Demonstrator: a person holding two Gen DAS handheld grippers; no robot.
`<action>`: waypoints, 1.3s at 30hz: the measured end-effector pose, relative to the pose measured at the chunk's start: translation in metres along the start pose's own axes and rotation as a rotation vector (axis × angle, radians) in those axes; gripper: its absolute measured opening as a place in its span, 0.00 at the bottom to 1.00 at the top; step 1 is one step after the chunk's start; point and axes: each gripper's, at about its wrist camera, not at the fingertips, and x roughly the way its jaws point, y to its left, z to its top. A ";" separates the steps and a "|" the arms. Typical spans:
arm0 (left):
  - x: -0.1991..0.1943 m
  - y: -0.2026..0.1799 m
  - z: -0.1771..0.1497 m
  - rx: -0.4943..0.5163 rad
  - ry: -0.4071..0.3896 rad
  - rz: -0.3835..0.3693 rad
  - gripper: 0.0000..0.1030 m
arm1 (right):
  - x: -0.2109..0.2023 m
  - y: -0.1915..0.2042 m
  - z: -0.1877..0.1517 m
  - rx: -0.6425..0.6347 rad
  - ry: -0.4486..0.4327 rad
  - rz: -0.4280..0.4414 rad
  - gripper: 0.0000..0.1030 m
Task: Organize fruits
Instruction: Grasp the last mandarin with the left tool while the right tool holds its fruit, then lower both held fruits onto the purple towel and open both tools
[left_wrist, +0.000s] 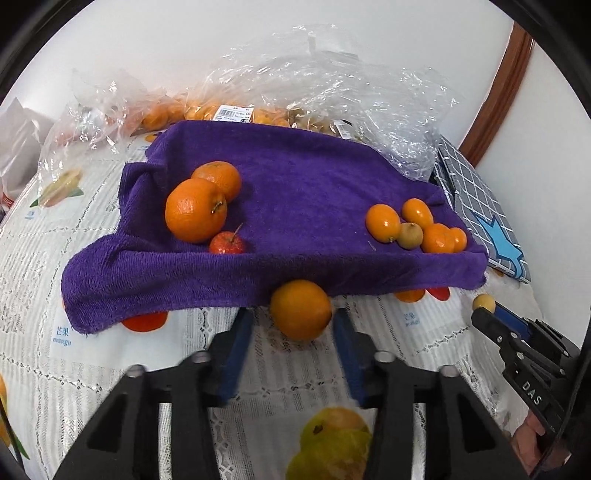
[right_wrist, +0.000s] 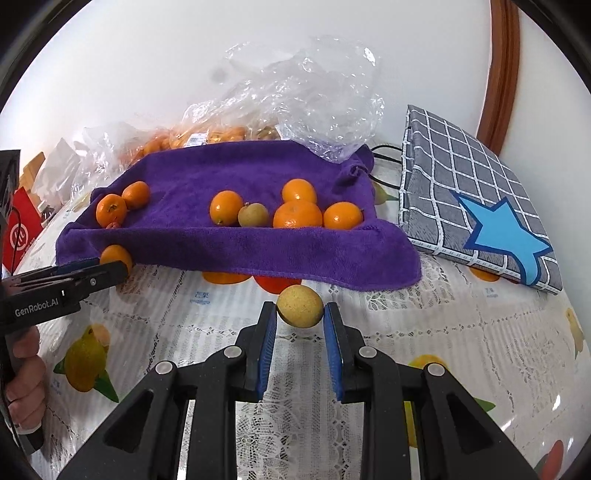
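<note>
Taking the purple towel as the landmark, two oranges and a small red fruit sit on its left part, while a cluster of small oranges and a brownish fruit sits on its right part. Just below the towel's front edge, the left gripper is spread around a loose orange on the table, its pads flanking the fruit without visibly pressing it. Further right of that edge, the right gripper is clenched on a pale yellow fruit. A grey checked cushion lies right of the towel.
</note>
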 end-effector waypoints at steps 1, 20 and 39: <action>-0.001 0.000 -0.001 -0.002 0.004 -0.023 0.30 | 0.000 0.000 0.000 0.003 0.000 -0.003 0.25; -0.036 0.020 -0.004 -0.084 -0.130 -0.071 0.30 | -0.002 -0.002 -0.002 0.016 -0.010 -0.029 0.25; -0.048 0.042 0.009 -0.153 -0.203 -0.041 0.30 | -0.006 0.003 0.054 0.023 -0.101 0.091 0.25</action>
